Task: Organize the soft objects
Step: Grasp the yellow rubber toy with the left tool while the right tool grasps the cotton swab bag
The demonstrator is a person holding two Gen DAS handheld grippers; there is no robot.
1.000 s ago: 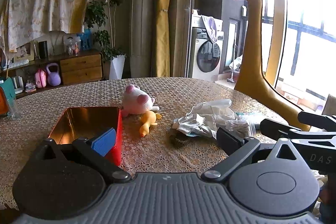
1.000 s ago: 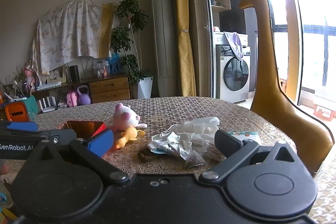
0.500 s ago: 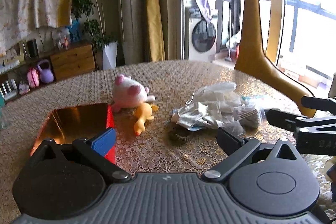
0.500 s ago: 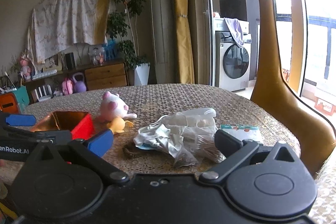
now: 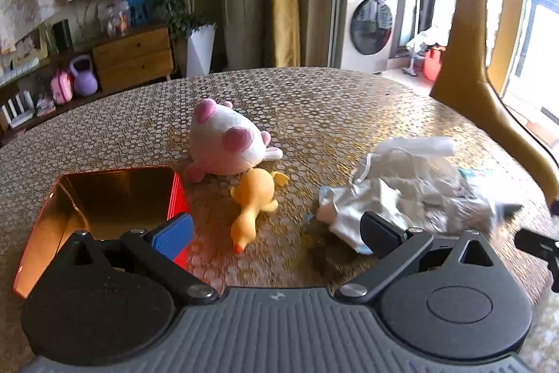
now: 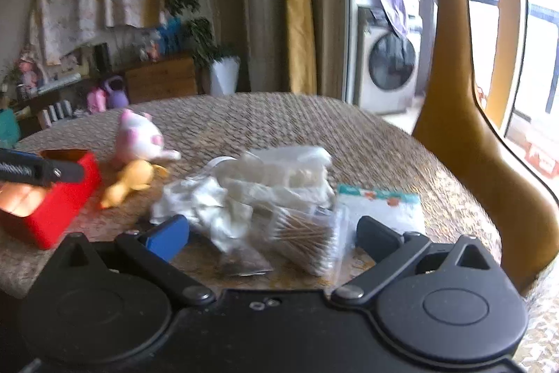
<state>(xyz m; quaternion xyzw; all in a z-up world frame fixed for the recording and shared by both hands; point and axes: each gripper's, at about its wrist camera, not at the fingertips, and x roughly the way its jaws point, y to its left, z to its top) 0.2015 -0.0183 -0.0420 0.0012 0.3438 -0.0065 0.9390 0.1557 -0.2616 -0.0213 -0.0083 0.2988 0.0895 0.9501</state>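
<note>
Two tools out over the patterned counter [image 5: 349, 100], both gaping wide and holding nothing. Biggest thing first: the red tin [image 5: 104, 194] sits just ahead of my left tool [image 5: 276, 229] on its left side, gold inside and bare as far as I can see. Next, the heap of crumpled white cloths and clear bags [image 6: 251, 191] lies dead ahead of my right tool [image 6: 272, 233], its near edge already between the spread fingers, with a bag of cotton swabs [image 6: 304, 240] at the front. Then the pink-and-white plush pig [image 5: 227, 138], farther out, and touching it the yellow rubber duck [image 5: 255, 201], long axis pointing back at my left tool, beak nearest. I'd say the duck is the left tool's pick, straight ahead, with the tin right beside it.
</note>
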